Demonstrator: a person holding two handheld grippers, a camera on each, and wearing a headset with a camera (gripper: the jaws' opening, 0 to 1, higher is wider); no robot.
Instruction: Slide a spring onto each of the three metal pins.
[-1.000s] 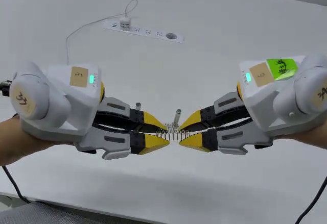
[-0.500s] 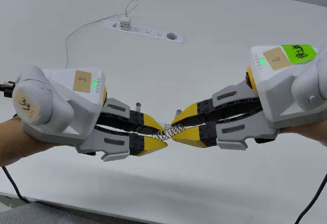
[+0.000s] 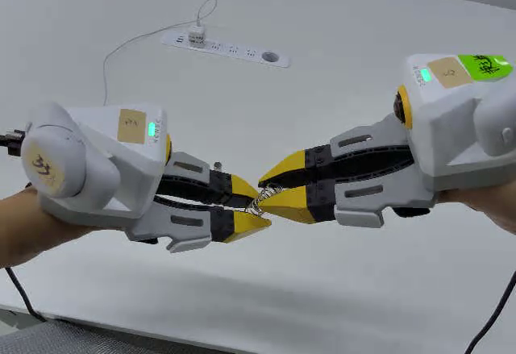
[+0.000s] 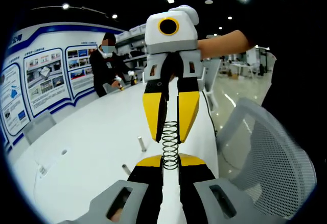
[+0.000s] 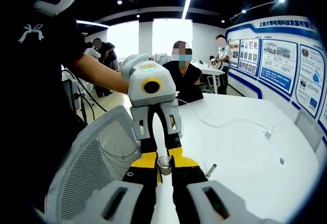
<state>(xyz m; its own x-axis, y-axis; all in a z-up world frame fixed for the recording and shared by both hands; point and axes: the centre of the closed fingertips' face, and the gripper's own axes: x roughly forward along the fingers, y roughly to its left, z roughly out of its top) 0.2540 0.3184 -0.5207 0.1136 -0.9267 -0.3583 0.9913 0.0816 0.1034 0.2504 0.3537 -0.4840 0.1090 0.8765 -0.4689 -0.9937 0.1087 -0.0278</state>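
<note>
A small steel spring (image 3: pixel 259 201) is held over the white table (image 3: pixel 322 104) between my two grippers, which face each other tip to tip. My left gripper (image 3: pixel 260 210) comes in from the left, shut on the spring's near end (image 4: pixel 169 158). From the right and slightly higher, my right gripper (image 3: pixel 263 193) is shut on the other end (image 5: pixel 164 164). In the left gripper view the spring (image 4: pixel 170 142) runs straight from my own yellow tips (image 4: pixel 166 162) up into the right gripper (image 4: pixel 172 137). Two metal pins (image 4: pixel 141 144) (image 4: pixel 125 169) stand on the table below. One pin (image 3: pixel 216 165) shows behind the left gripper.
A white power strip (image 3: pixel 226 47) with a thin cable (image 3: pixel 129 43) lies at the far side of the table. A mesh chair (image 5: pixel 94 157) stands by the table's edge. People sit and stand beyond the far end (image 5: pixel 180 76).
The right gripper has moved left and risen, so its tips now overlap the left gripper's. The spring between them has shortened and tilted. A pin seen earlier is now covered.
</note>
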